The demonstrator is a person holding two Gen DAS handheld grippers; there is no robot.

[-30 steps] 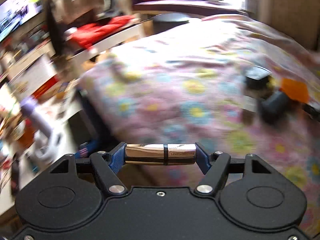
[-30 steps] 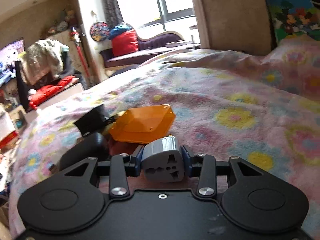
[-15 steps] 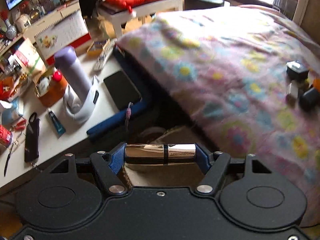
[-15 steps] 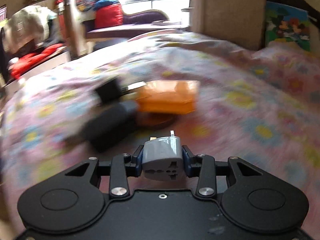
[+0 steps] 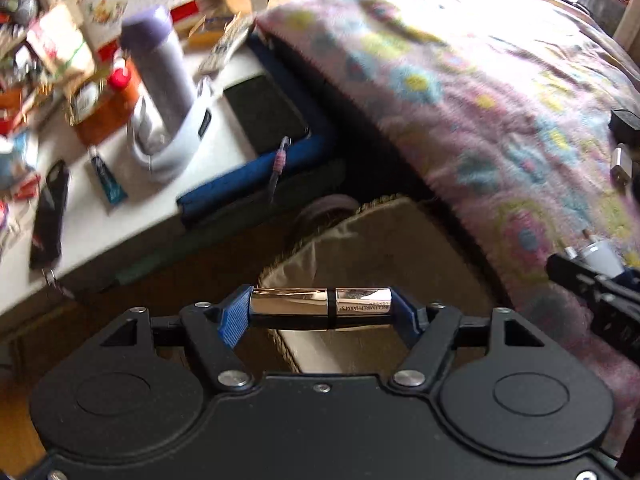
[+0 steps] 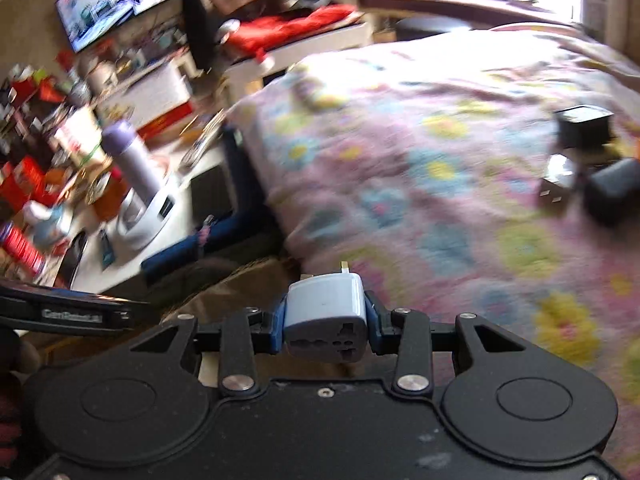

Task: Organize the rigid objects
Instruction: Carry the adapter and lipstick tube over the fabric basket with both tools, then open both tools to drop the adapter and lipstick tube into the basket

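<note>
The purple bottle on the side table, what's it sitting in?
The purple bottle stands upright inside a white holder on the side table. The holder's wall hides the bottle's base.

A floral blanket (image 5: 500,92) covers the bed. Beside it stands a cluttered white table (image 5: 100,220) with a lilac bottle (image 5: 160,60) upright in a pale holder, a dark phone (image 5: 266,114) lying flat and a small blue tube (image 5: 107,182). A television (image 6: 116,0) glows on the far wall.
</note>
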